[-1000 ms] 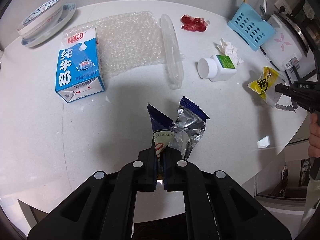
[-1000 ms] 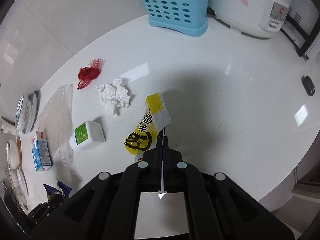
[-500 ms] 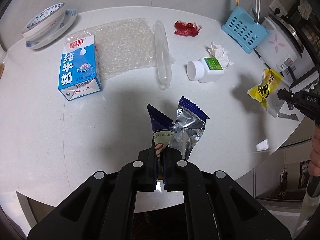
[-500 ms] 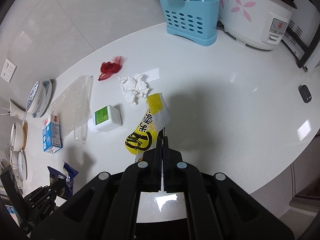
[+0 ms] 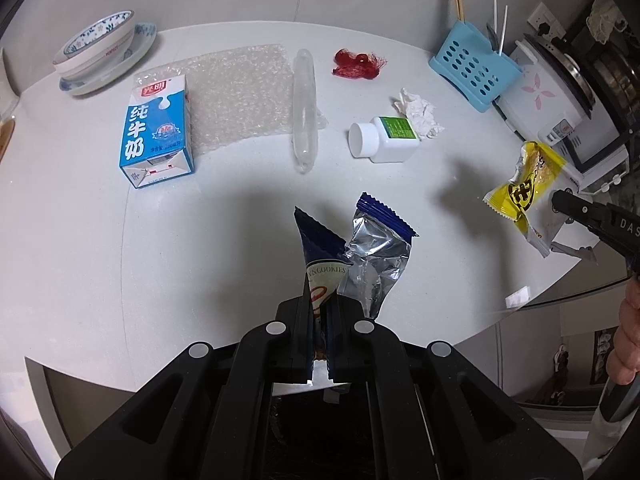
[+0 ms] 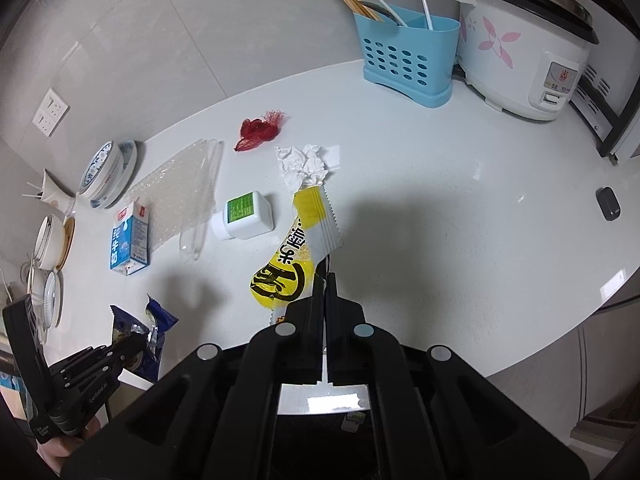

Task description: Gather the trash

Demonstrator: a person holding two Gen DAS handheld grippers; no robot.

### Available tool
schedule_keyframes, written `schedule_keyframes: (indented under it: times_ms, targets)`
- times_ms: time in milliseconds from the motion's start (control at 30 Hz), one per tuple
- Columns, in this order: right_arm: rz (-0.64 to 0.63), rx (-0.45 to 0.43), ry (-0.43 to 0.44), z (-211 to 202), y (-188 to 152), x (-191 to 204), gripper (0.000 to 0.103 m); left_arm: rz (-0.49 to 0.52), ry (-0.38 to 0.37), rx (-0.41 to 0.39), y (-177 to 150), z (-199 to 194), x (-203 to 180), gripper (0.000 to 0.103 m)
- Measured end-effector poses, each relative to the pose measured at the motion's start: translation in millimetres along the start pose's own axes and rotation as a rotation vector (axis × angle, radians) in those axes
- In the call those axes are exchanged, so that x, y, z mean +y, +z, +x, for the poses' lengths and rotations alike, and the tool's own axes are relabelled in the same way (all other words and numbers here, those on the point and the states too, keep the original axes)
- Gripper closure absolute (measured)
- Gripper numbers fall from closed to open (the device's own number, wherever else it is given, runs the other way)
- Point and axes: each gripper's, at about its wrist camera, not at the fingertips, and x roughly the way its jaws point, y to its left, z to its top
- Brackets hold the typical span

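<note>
Holding both clamps tight, I keep the left gripper [image 5: 318, 308] pinching the blue cookie wrapper [image 5: 352, 256] and the right gripper [image 6: 324, 280] pinching the yellow snack packet [image 6: 296, 256], both above the white counter [image 5: 120, 240], lest either slips.

Round white countertop [image 5: 100, 240]: smooth, glossy, stone-like.
Dark blue cookie wrapper [image 5: 320, 256]: crinkled film, shiny silver foil inside.
Yellow snack packet [image 6: 294, 256]: glossy plastic, serrated edge.
Clear bubble wrap sheet [image 5: 240, 92]: bumpy plastic.
Blue-white milk carton [image 5: 156, 132]: printed card.
Crumpled white tissue [image 6: 302, 164]: matt paper.
Red mesh net [image 5: 358, 66]: coarse.
Black left gripper [image 5: 319, 312]: matt plastic.
</note>
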Motion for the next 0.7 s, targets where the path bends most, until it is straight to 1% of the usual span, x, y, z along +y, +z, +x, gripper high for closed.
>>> schedule_keyframes:
  times_ms: [300, 700]
  targets:
    - [-0.056, -0.001, 0.045, -17, -28, 9, 0.103, -0.023, 0.011, -0.009, -18, -13, -5, 0.100]
    - [-0.100, 0.024, 0.116, -37, -73, 17, 0.103, -0.024, 0.021, -0.006, -54, -25, -6, 0.100]
